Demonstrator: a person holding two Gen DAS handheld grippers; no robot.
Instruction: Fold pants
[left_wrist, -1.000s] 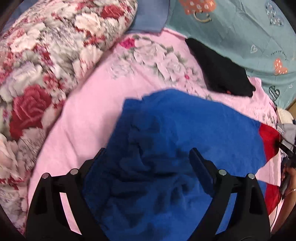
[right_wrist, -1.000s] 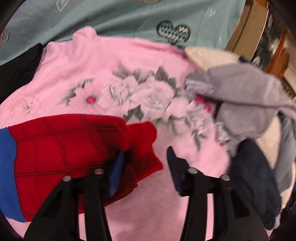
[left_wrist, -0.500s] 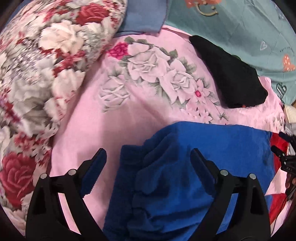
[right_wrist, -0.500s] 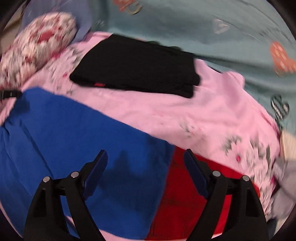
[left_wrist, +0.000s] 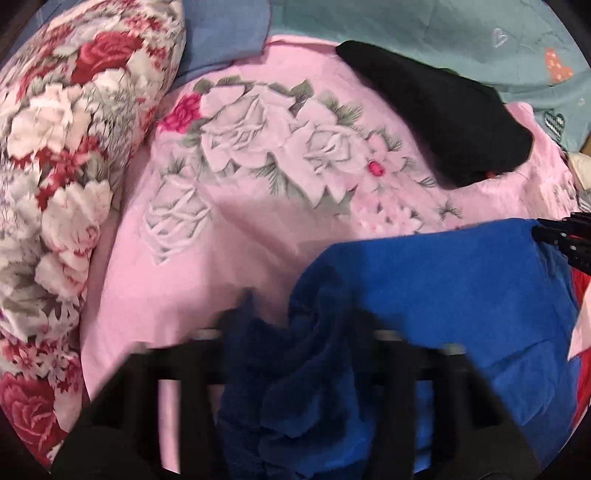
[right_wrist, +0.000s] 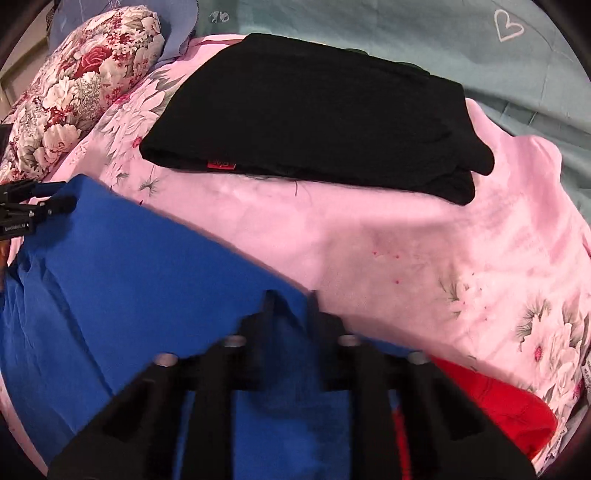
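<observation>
Blue and red, the pants (right_wrist: 122, 280) lay spread on a pink floral blanket (left_wrist: 258, 229), the blue part toward the rose-print pillow (left_wrist: 55, 177) and the red part (right_wrist: 491, 402) at the other end. The left gripper (left_wrist: 295, 332) had just been closing, and its blurred fingers pinched a bunched fold of blue cloth at the end nearer the pillow. The right gripper (right_wrist: 290, 299) had just been closing too; its fingers stood nearly together, pinching the blue edge close to where the red began. Each gripper's tip showed at the edge of the other's view, at opposite ends of the blue part. Beyond the pants a folded black garment (right_wrist: 314, 122) rested on the blanket, well apart from them, with teal bedding (right_wrist: 406, 40) behind.
</observation>
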